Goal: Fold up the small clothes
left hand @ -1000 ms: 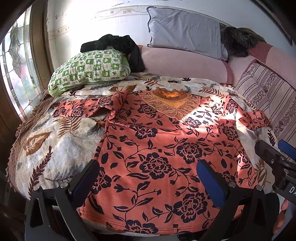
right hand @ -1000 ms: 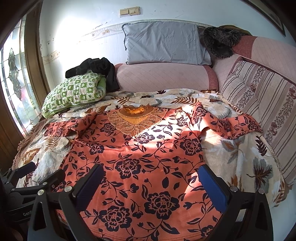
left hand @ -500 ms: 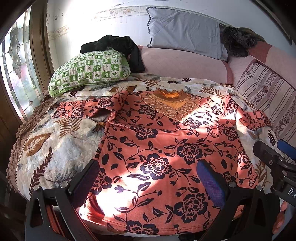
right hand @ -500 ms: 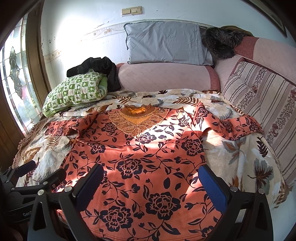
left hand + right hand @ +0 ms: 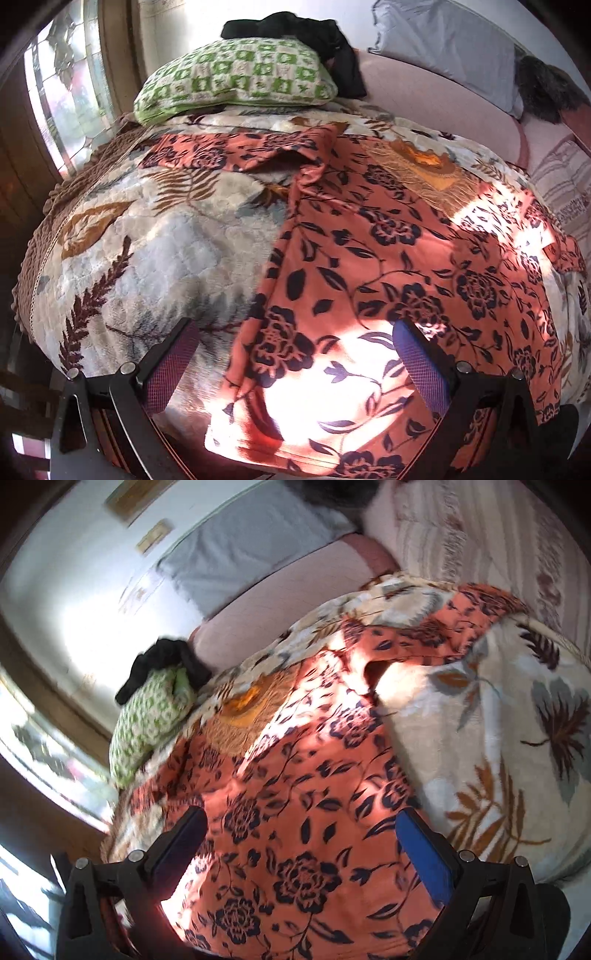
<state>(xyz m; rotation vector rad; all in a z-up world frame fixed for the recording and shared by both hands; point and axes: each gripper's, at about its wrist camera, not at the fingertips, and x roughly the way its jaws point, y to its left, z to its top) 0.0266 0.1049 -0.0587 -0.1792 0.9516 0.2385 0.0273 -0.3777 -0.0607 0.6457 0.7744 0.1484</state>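
In the left wrist view, your left gripper (image 5: 295, 369) is spread wide, with nothing between its fingers. It hangs over the lower left corner of the orange flowered blouse (image 5: 388, 258), so that its left finger (image 5: 168, 365) is above the leaf-pattern blanket (image 5: 147, 251) and its right finger (image 5: 421, 365) is above the cloth. The blouse lies flat on the blanket, front up, with the embroidered neck (image 5: 424, 166) at the far end and the left sleeve (image 5: 236, 151) stretched out toward the window (image 5: 70, 96). Behind it lies a green checked pillow (image 5: 236, 77) with a black garment (image 5: 314, 33) on top, and beside these a grey pillow (image 5: 443, 40).

In the right wrist view, which is tilted and a little blurred, your right gripper (image 5: 301, 853) is also spread apart and holds nothing. Both fingers are above the lower part of the blouse (image 5: 295, 794), near its right edge. The right sleeve (image 5: 443, 627) reaches toward the striped cushion (image 5: 498, 535). The blanket (image 5: 498, 720) is bare on the right side.
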